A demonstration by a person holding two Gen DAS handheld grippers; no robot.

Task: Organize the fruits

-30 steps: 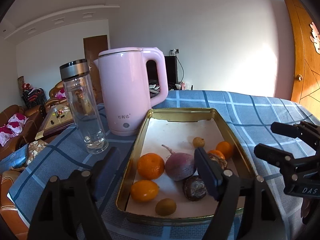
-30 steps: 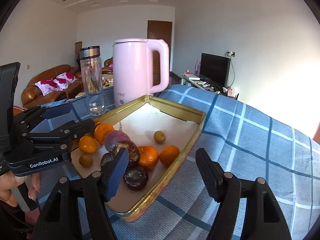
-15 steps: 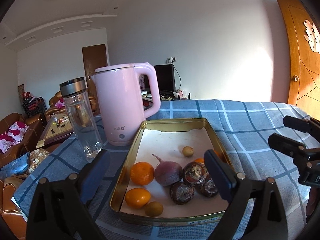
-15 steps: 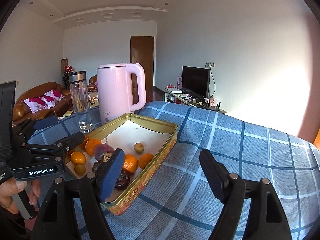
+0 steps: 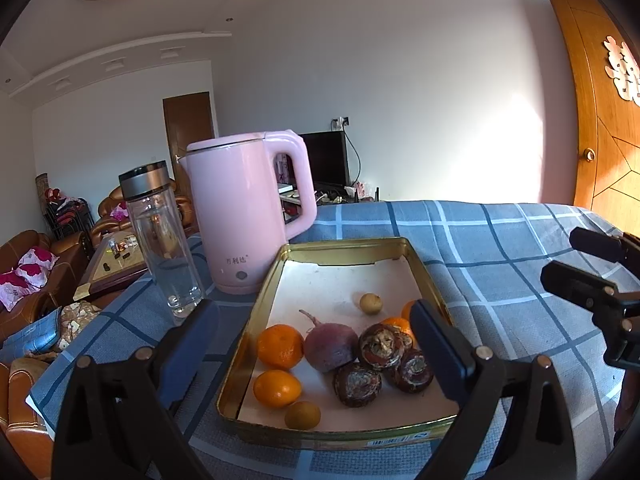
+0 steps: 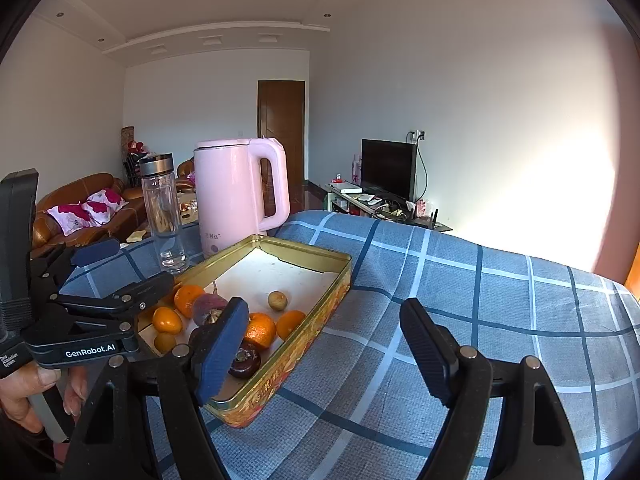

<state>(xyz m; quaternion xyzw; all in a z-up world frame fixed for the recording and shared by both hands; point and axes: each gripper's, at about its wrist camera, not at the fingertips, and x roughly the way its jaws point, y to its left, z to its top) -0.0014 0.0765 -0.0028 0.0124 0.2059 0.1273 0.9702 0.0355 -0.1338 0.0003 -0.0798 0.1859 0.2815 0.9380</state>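
Surface [image 5: 500,240]: covered in a blue plaid cloth, it fills the lower half of both views and carries everything below.
Kettle [image 5: 244,216]: pink, upright, left of centre in the left wrist view, handle turned to the right — just behind the tin's far left corner.
Tin [image 5: 256,344]: gold, rectangular, paper-lined, lower centre of the left wrist view; all the fruits lie in its near half.
Bottle [image 5: 162,236]: clear glass with a grey cap, upright, just left of the kettle.
Left hand-held gripper [image 5: 314,344]: held level above the near edge of the tin, fingers spread wide with nothing between them; in the right wrist view it sits at lower left [image 6: 120,276], a hand [image 6: 24,396] wrapped around its grip.
Right hand-held gripper [image 6: 326,344]: jaws wide apart and empty, low over the cloth to the right of the tin; its left pad overlaps the tin's near corner in frame.
Beet-like root [image 5: 330,344]: purple, mid-tin.
Oranges [image 5: 280,346]: two at the tin's left side, more behind the dark fruits.
Dark fruits [image 5: 357,384]: three brown wrinkled ones, right of the root.
Small yellowish fruits [image 5: 370,303]: one alone farther back, another at the near edge.
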